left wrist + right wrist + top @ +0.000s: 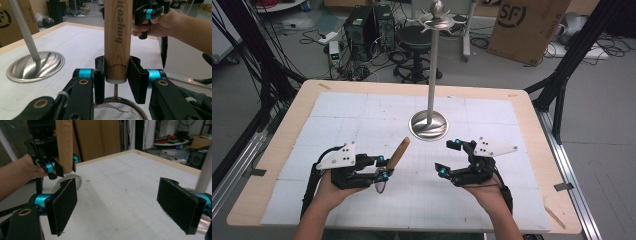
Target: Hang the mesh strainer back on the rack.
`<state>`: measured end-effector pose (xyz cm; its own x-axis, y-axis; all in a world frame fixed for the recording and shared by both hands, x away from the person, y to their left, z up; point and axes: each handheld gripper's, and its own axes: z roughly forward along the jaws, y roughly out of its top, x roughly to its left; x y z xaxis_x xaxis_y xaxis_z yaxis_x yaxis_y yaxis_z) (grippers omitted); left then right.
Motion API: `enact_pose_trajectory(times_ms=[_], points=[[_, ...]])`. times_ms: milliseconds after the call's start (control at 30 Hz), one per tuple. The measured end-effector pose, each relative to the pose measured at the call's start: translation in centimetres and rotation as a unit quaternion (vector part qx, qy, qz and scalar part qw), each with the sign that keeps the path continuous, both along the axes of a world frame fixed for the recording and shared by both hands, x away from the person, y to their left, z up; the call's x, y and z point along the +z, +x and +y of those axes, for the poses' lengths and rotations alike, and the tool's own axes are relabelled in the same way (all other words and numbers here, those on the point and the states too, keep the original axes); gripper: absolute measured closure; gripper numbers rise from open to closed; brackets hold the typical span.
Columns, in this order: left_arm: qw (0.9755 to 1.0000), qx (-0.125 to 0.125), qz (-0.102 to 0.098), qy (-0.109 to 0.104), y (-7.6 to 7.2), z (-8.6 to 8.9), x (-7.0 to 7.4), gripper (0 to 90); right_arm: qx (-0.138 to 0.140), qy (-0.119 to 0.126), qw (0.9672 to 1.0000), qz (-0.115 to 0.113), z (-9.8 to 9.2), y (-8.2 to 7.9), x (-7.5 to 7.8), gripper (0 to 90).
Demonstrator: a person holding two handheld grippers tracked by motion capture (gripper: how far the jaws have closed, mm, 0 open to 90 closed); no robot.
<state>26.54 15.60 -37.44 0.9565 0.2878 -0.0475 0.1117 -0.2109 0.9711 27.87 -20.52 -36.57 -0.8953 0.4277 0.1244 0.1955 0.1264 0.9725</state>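
A strainer with a wooden handle (398,152) (117,37) is clamped in my left gripper (383,167) (117,75), whose pads press on the handle's lower end. The handle tilts up toward the stand. The strainer's wire mesh bowl (117,111) hangs just below the jaws. My right gripper (448,157) (121,202) stands open and empty a little above the mat, right of the left gripper. In the right gripper view the handle (64,145) and the left gripper (47,162) appear at the upper left.
A tall metal stand (433,75) with hooked arms at its top rises from a round shiny base (428,125) (35,66) at the table's centre, just beyond both grippers. A white gridded mat (362,115) covers the wooden table. Computers, a stool and a cardboard box sit on the floor behind.
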Motion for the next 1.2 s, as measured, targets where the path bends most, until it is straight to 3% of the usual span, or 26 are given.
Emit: enact_pose_trajectory(times_ms=[267,767,1200], points=[[1.0000,-0.008,-0.004,-0.003,0.0,-0.5,-0.1,68.9,0.054,0.007,0.9984,-0.014,1.9,0.2,1.0,17.3],[0.9996,-0.025,-0.012,-0.004,-0.4,-1.8,0.0,68.9,0.125,0.032,0.9916,-0.013,4.0,0.2,1.8,37.1],[0.9992,-0.037,-0.011,-0.010,-0.6,-2.9,0.1,68.9,0.152,0.032,0.9878,-0.011,5.0,0.1,1.8,43.6]])
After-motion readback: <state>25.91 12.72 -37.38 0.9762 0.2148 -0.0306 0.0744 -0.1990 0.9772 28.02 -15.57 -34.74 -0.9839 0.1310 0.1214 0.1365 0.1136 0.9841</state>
